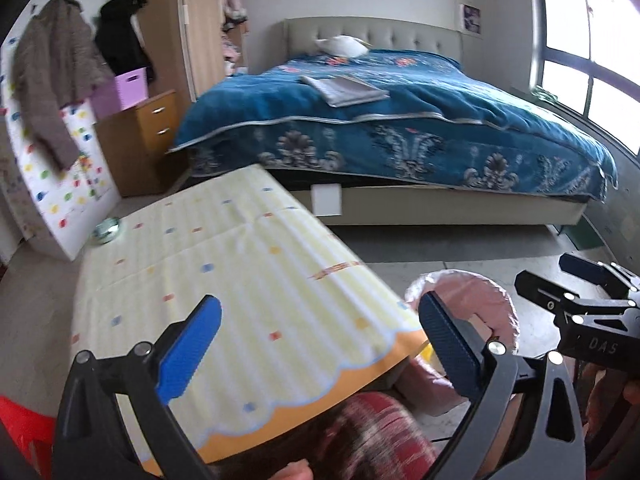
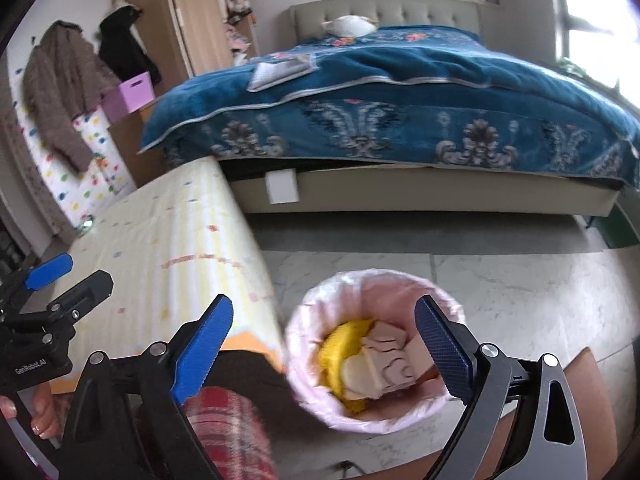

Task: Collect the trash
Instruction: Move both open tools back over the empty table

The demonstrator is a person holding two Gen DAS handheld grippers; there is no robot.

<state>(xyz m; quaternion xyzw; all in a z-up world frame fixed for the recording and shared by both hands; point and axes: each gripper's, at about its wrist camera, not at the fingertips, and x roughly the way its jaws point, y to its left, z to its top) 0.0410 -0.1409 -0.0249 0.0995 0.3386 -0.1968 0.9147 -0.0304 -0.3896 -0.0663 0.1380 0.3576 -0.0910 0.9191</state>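
A small bin with a pink liner (image 2: pixel 296 344) stands on the floor to the right of the table. Inside it lie a yellow piece of trash (image 2: pixel 340 344) and pale pink cardboard pieces (image 2: pixel 388 360). My right gripper (image 2: pixel 326 316) hangs above the bin's left rim, open, nothing between its blue pads. My left gripper (image 1: pixel 320 320) is open and empty over the table's near right corner, with the bin (image 1: pixel 472 284) just behind its right finger. Each gripper shows in the other's view: the right gripper (image 1: pixel 560 276) at the right edge, the left gripper (image 2: pixel 76 276) at the left edge.
The table carries a yellow striped cloth (image 1: pixel 240 264) with coloured dots. A small shiny round object (image 1: pixel 107 230) sits by its far left corner. Beyond lies a bed with a blue cover (image 1: pixel 400 120); grey floor (image 2: pixel 500 280) separates them. A plaid-clad knee (image 2: pixel 228 428) is below the grippers.
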